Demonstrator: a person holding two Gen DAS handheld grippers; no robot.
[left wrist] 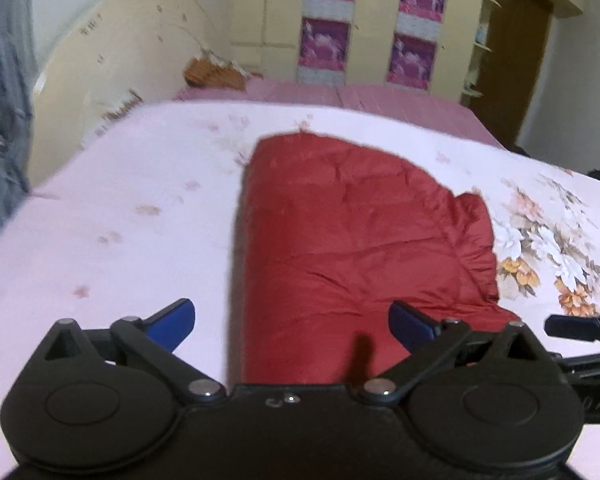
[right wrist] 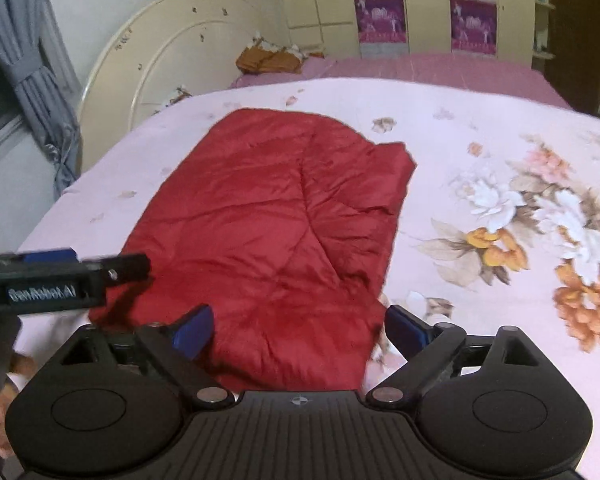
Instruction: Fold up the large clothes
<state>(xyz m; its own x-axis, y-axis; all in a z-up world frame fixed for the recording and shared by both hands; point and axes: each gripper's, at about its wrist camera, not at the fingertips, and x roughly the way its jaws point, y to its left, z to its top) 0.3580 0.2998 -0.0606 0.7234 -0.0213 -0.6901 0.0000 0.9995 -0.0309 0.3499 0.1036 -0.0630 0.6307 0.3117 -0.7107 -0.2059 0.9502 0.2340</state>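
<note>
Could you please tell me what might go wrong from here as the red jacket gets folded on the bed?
1. The red jacket looks slick and puffy, so it may slip or spring open when gripped.
2. Both tongs, left and right, are open and close together at its near edge; they could collide.
3. A pinch might also catch the floral bedspread.

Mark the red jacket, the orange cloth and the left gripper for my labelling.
red jacket (right wrist: 268, 220): right wrist view, middle of its quilted surface.
orange cloth (right wrist: 270, 60): right wrist view, centre of the bundle.
left gripper (left wrist: 292, 322): left wrist view, midway between its open fingers.
</note>
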